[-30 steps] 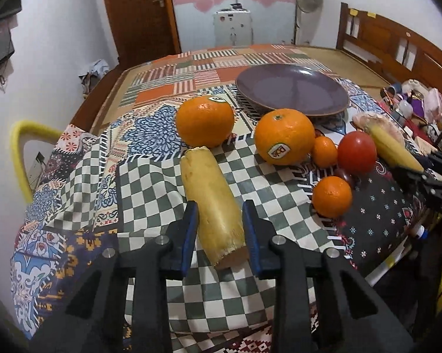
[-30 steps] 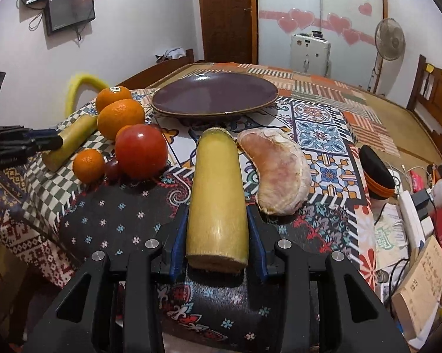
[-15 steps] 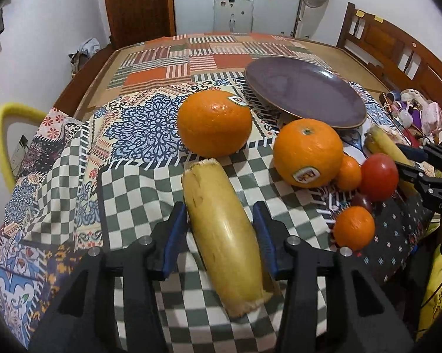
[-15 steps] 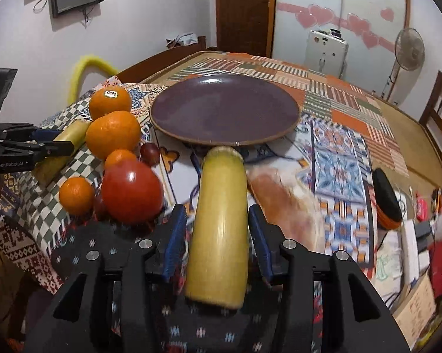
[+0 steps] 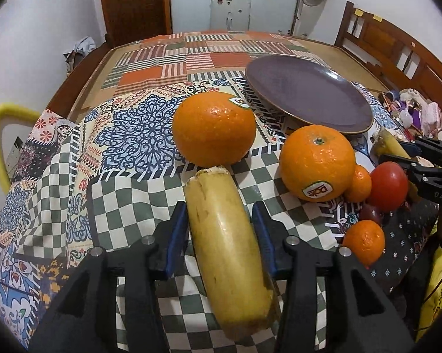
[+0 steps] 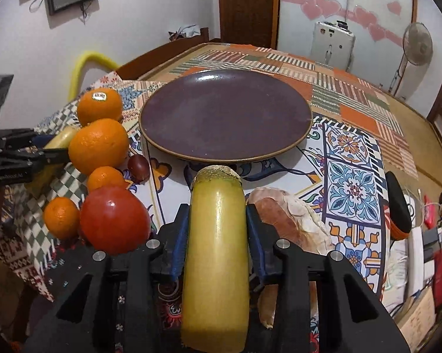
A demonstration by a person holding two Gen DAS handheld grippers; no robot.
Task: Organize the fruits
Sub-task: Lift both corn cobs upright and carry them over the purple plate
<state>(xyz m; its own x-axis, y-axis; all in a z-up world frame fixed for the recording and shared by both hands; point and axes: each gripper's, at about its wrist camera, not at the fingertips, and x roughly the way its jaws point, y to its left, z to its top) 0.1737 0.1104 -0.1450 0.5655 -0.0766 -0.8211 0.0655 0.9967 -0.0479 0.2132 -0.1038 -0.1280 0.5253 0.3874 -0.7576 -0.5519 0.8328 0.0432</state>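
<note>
Yellow cane pieces [image 5: 227, 235] two, large oranges [image 5: 214, 129] two, plate [image 6: 225, 117] one

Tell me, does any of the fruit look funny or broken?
Yes. The peeled citrus piece lies bare on the tablecloth, right of the yellow stalk between the right gripper's jaws. It has no rind, while the oranges are whole. Both yellow stalks have ragged cut ends. The purple plate holds nothing.

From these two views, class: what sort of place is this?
Most likely a home dining room: a patchwork tablecloth covers a large table, wooden chairs stand beside it, and a standing fan and wooden door are behind.
</note>
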